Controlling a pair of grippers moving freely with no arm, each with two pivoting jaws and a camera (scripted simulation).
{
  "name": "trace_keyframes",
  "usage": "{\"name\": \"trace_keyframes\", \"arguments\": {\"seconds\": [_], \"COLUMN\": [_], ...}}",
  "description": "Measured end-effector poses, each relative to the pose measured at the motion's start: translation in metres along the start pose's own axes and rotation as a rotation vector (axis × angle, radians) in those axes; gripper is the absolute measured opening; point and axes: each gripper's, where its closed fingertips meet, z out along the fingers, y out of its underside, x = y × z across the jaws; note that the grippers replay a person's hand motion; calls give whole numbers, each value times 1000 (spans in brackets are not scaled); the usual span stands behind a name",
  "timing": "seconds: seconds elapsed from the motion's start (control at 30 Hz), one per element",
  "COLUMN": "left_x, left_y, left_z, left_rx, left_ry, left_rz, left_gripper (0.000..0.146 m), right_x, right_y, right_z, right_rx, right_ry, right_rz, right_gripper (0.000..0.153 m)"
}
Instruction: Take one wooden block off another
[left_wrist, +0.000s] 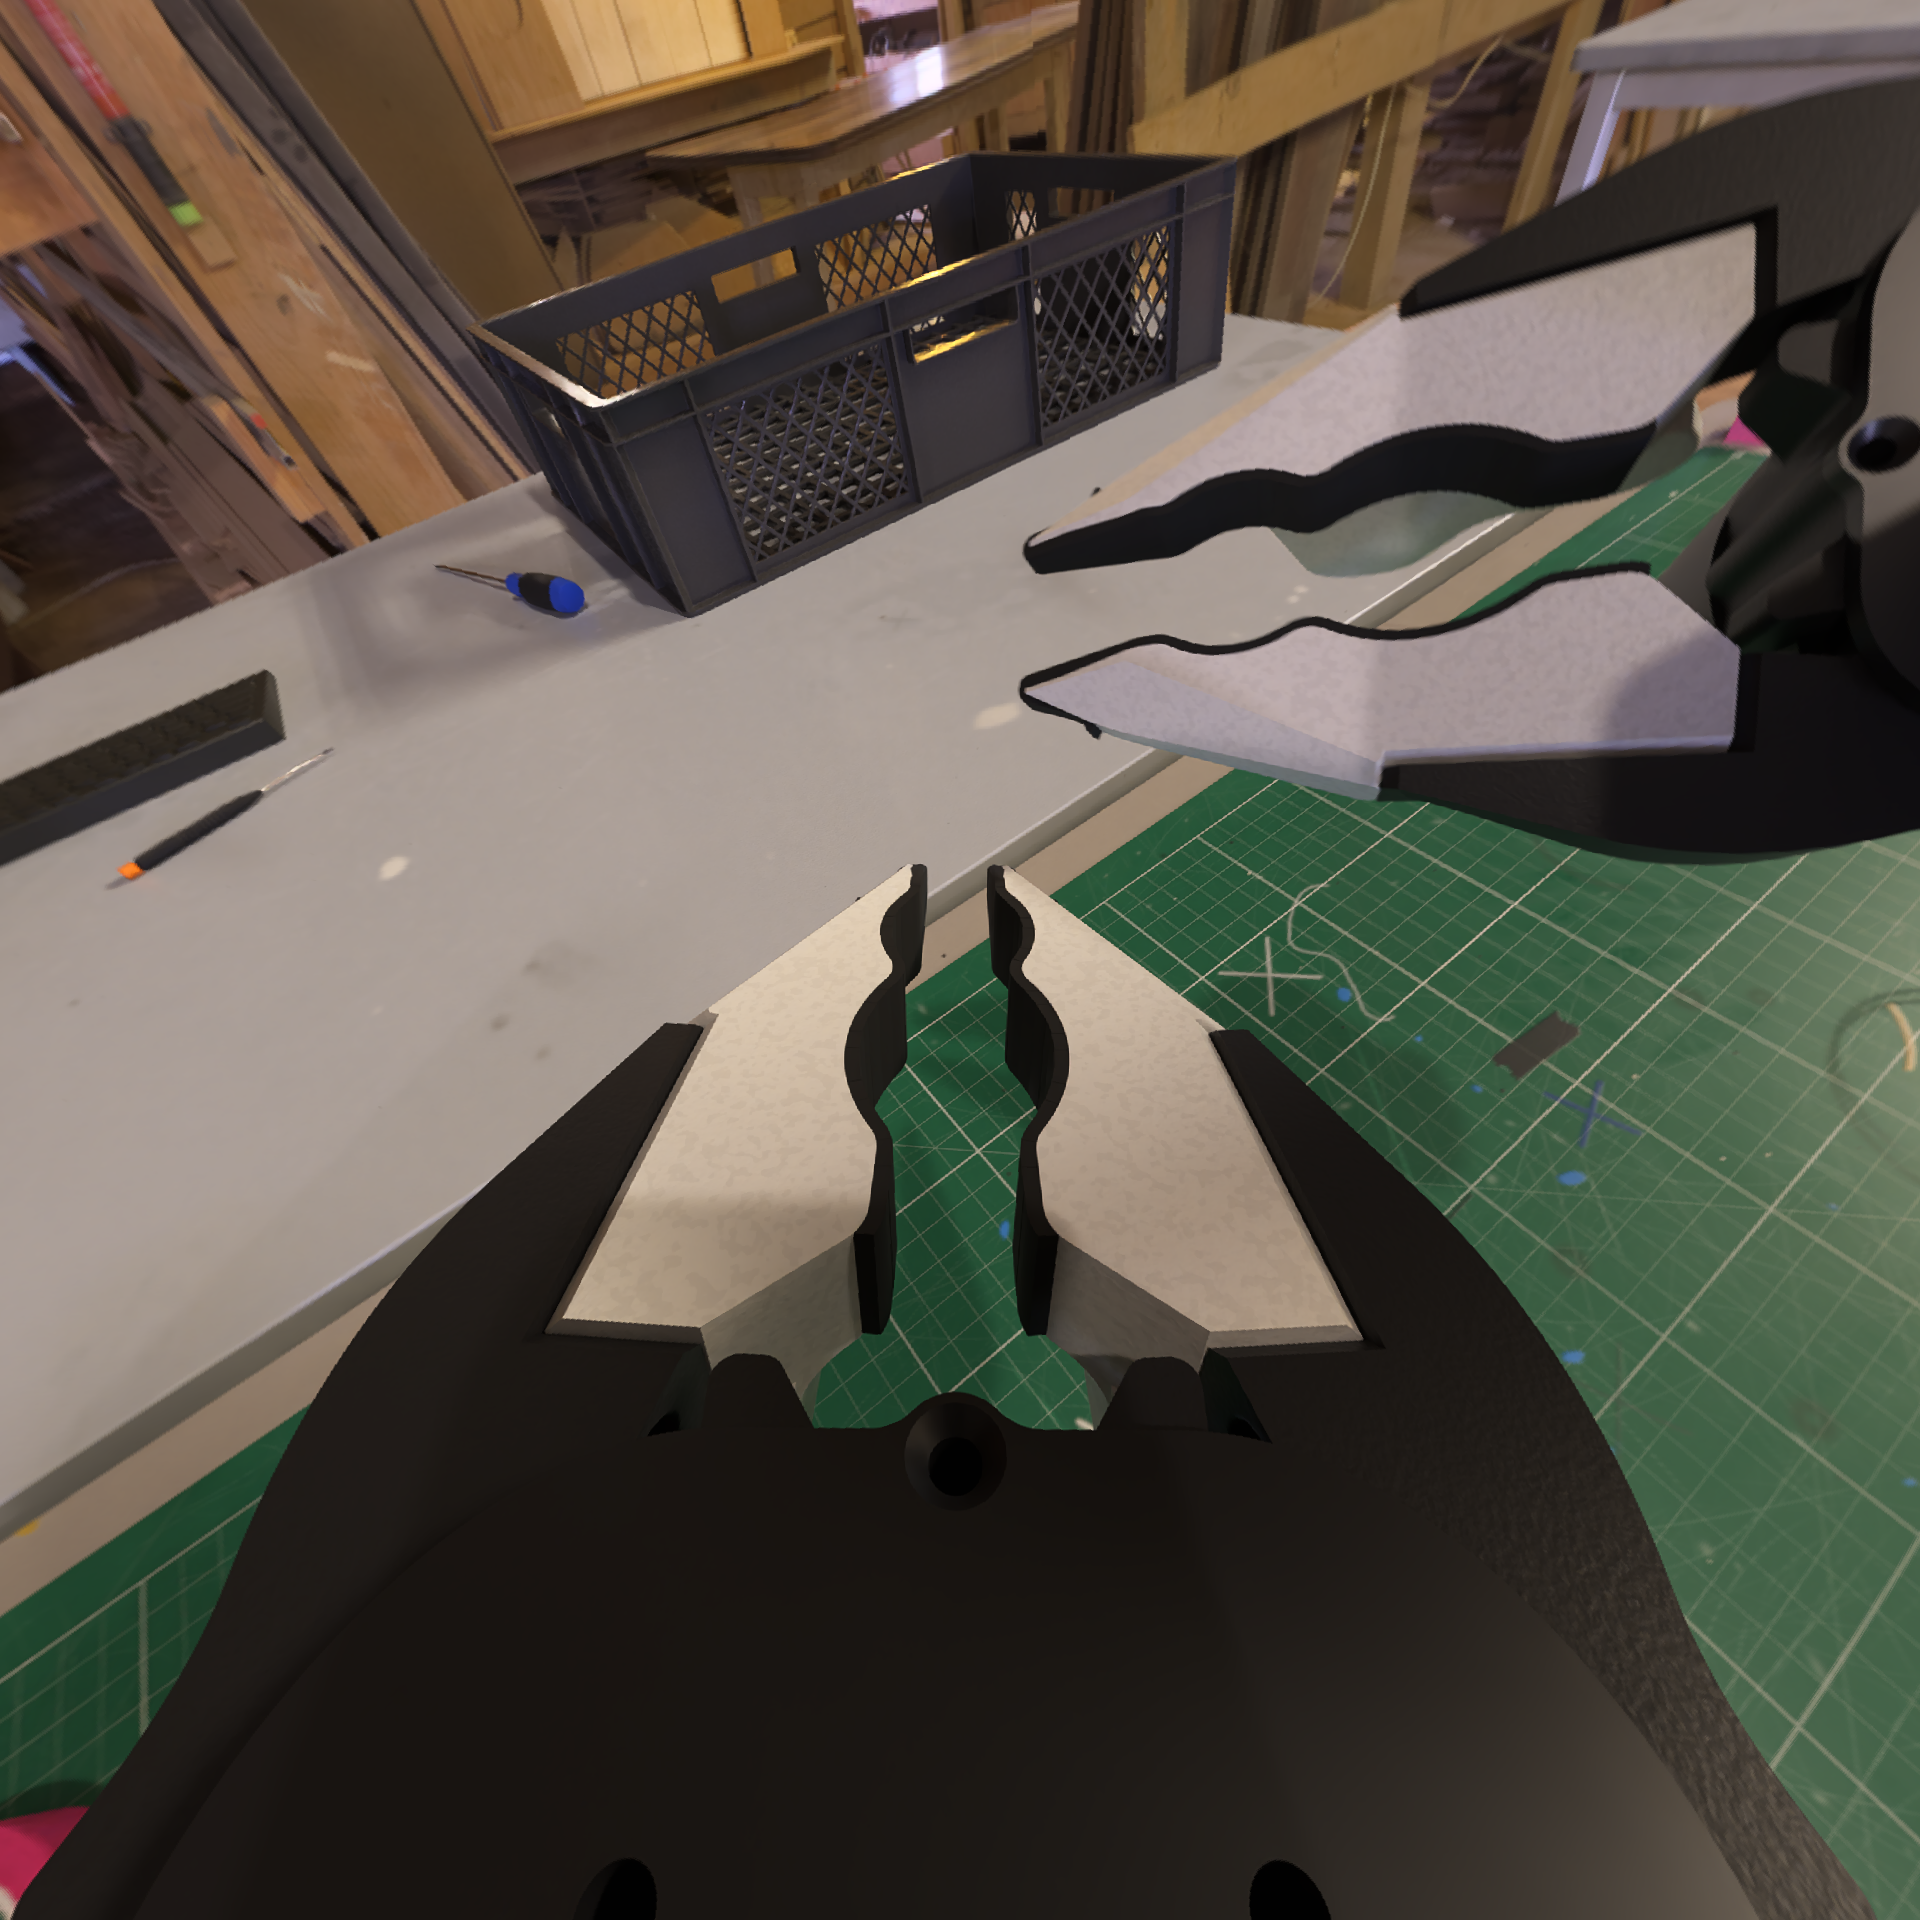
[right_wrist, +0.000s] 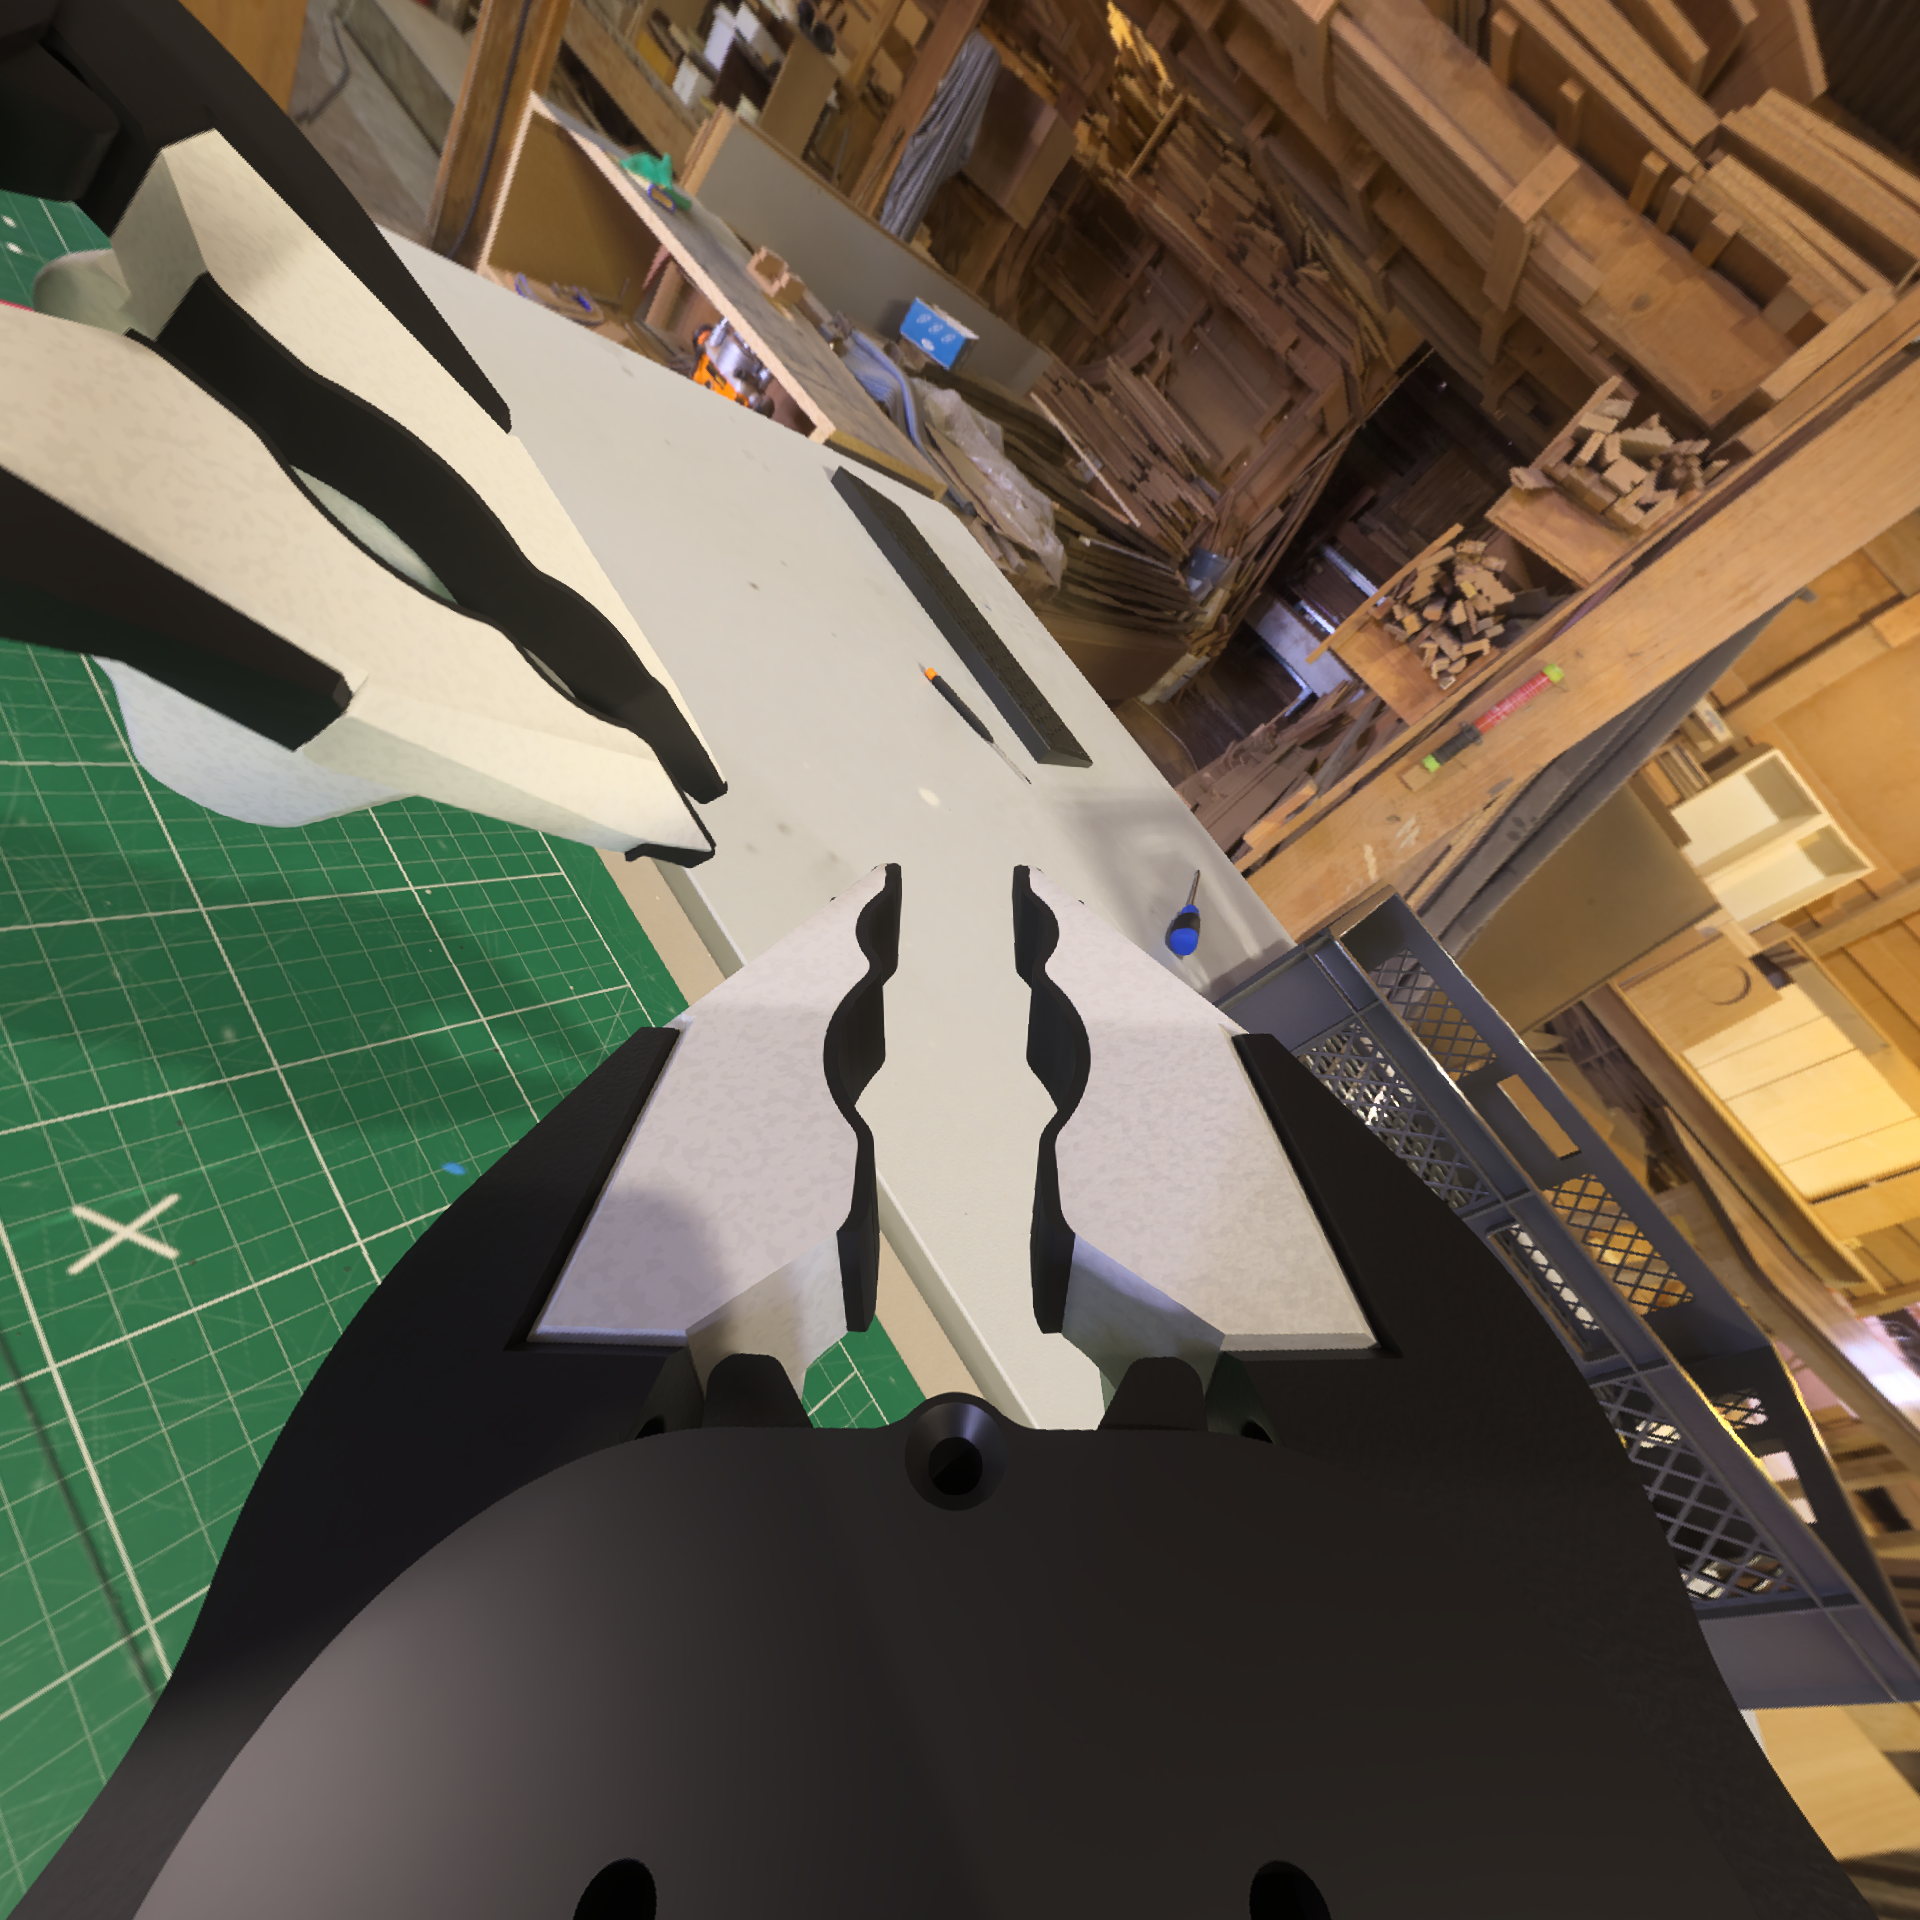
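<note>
No wooden block shows in either view. My left gripper (left_wrist: 956, 875) hangs over the edge of the green cutting mat (left_wrist: 1455, 1143). Its jaws stand a narrow gap apart with nothing between them. My right gripper (right_wrist: 956, 871) is over the grey table (right_wrist: 779, 644) beside the mat (right_wrist: 260, 1039), jaws a little wider apart and empty. The right gripper also shows in the left wrist view (left_wrist: 1027, 621), just ahead and right of the left one. The left gripper shows at the upper left of the right wrist view (right_wrist: 698, 826).
A dark grey mesh crate (left_wrist: 862, 384) stands on the table (left_wrist: 623, 831) ahead; it also shows in the right wrist view (right_wrist: 1558, 1247). A blue-handled screwdriver (left_wrist: 545, 590), a thin black tool with an orange tip (left_wrist: 208, 821) and a long black bar (left_wrist: 135, 753) lie on the table.
</note>
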Motion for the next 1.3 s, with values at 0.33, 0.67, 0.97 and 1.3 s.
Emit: {"name": "trace_keyframes", "arguments": {"seconds": [0.33,0.67,0.97,1.3], "left_x": [7,-12,-33,-44], "left_y": [1,36,41,44], "left_z": [-10,-36,-32,-27], "left_rx": [87,168,231,226], "left_ry": [-49,-203,-212,-144], "left_rz": [-76,-312,-412,-587], "left_gripper": [30,37,39,35], "right_x": [-1,44,27,-2], "right_y": [2,73,138,126], "right_z": [-11,-75,-151,-220], "right_rx": [1,-15,-47,26], "right_ry": [-11,119,101,82], "right_rz": [19,328,546,614], "right_gripper": [25,32,35,32]}}
